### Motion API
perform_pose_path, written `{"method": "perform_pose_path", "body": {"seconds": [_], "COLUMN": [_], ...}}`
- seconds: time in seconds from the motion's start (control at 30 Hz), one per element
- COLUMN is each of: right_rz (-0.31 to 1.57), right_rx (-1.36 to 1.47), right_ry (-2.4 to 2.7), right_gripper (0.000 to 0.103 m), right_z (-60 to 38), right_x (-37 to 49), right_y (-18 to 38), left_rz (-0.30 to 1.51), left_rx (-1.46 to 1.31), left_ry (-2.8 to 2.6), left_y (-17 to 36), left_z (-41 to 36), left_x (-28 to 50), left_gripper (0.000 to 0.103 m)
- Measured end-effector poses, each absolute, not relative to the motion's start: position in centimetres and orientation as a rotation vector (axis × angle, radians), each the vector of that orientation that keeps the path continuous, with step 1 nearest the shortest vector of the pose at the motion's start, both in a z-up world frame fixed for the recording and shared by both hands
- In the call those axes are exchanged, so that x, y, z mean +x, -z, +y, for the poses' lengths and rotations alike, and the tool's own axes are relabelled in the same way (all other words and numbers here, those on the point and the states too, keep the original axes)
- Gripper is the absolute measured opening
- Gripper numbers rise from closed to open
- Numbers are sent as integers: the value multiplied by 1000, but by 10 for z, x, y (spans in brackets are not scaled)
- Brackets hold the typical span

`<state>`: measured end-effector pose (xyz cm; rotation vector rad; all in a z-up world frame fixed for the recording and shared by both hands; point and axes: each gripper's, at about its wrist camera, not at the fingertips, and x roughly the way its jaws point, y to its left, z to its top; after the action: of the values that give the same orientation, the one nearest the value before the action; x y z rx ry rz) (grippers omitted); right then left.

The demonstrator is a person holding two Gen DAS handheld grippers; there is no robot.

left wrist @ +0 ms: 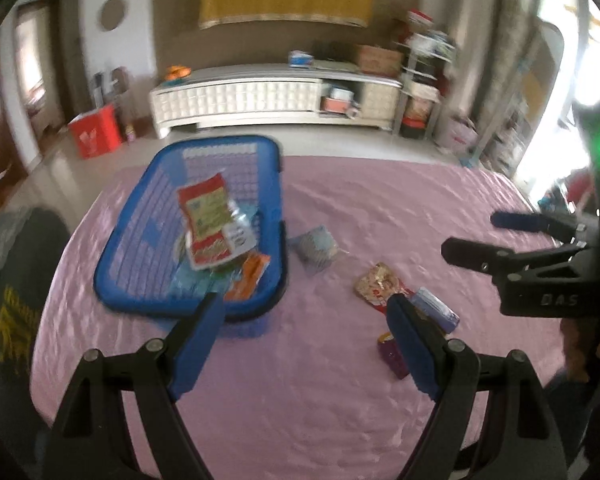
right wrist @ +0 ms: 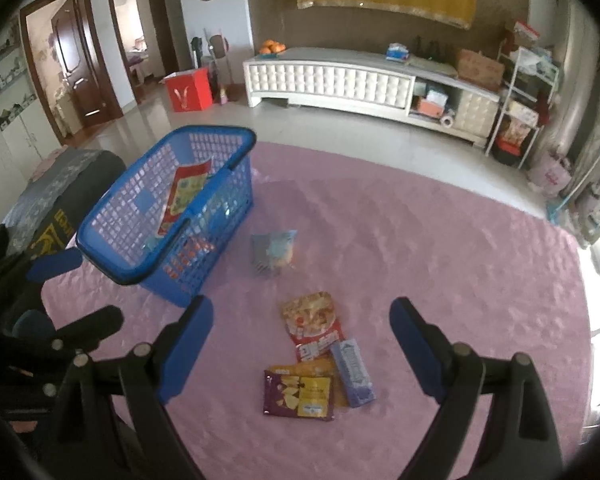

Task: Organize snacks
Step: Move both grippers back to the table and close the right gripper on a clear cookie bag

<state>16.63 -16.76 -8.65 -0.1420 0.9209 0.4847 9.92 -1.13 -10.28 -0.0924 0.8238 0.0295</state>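
A blue plastic basket [left wrist: 140, 302] [right wrist: 204, 216] stands on the pink tablecloth [left wrist: 340, 400] at the left, holding a red and yellow snack bag [left wrist: 210, 220] and orange packets [left wrist: 248, 276]. On the cloth lie a pale blue packet [left wrist: 318, 248] [right wrist: 274, 252], a red snack bag [left wrist: 380, 286] [right wrist: 312, 324], a lavender bar [left wrist: 436, 306] [right wrist: 352, 372] and a purple chip packet [right wrist: 300, 394]. My left gripper [left wrist: 306, 340] [right wrist: 76, 292] hovers open by the basket's near corner, holding nothing. My right gripper [right wrist: 300, 312] [left wrist: 480, 236] hangs open above the loose packets.
A dark chair with a grey cover [left wrist: 16, 280] [right wrist: 60, 184] stands at the table's left side. Beyond the table's far edge are bare floor, a white low cabinet [right wrist: 340, 80] and a red box [right wrist: 190, 90]. A metal shelf rack [right wrist: 524, 96] stands far right.
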Motion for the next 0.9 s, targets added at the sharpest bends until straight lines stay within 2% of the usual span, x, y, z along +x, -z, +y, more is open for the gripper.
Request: {"method": "perform_pose_path", "body": {"seconds": [0.2,0.63,0.9], "right_rz": [962,992,1060], "right_rx": [-156,-287,-324], "right_ry": [-554,-675,-691], "right_gripper": [92,92,77], "right_z": [-161,-101,-76], "right_x": [175,212,245], "right_y": [128,184,210], "left_rz": [775,810,812], "left_rx": [-261,-222,-159], "left_ry": [-187,-318,-335], "left_y": [132,178,189], "left_z": [0,-3,-12], "left_x": [65,76,95], "left_gripper": [81,81,81]}}
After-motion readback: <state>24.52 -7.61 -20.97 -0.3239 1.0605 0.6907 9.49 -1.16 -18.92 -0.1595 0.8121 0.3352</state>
